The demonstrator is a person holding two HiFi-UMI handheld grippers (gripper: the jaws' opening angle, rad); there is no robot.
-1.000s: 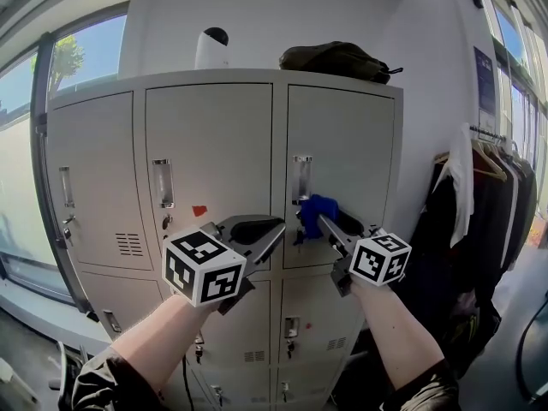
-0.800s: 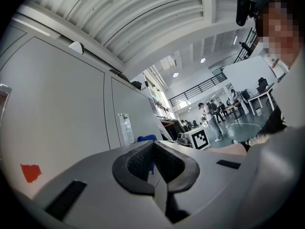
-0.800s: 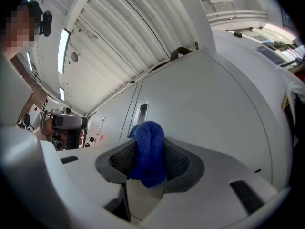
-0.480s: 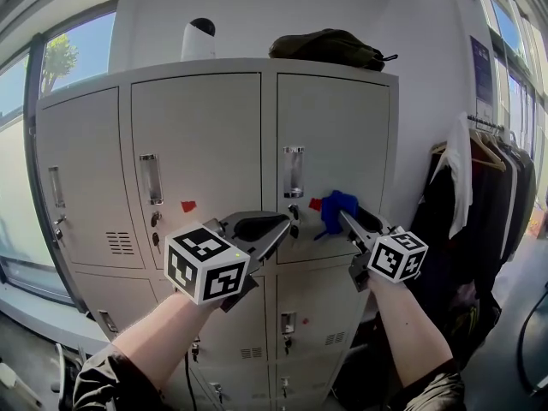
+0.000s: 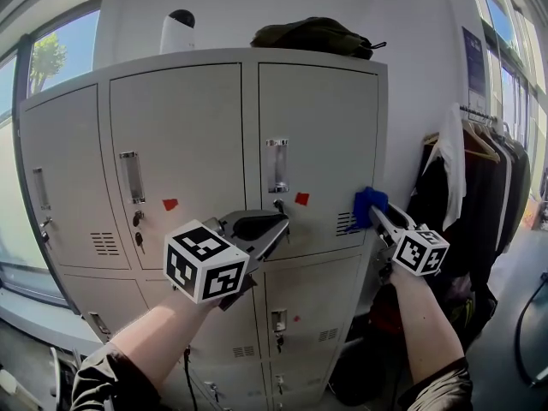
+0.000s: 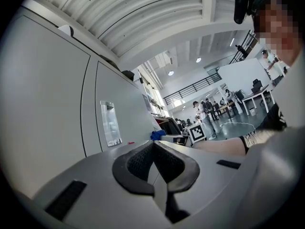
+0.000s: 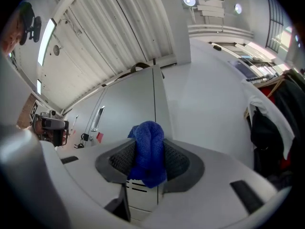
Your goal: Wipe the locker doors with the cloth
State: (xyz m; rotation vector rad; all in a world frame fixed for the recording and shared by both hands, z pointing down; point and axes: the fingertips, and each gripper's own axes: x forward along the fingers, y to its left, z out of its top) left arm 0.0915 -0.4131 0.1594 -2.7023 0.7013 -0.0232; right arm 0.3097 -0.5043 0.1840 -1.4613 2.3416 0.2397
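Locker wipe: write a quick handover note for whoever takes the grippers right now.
Right gripper: shut on cloth, at the right edge of the top right door, by its vents.
Left gripper: shut, empty, in front of the lockers.
Done: one sweep rightward from that door's handle over the last second.
Left: the rest of that door and the other doors, as far as these views tell.

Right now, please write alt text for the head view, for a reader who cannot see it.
The right gripper holds a blue cloth at the right edge of the upper right locker door. The left gripper, shut and empty, hovers before the middle of the grey lockers; a dark bag lies on top.
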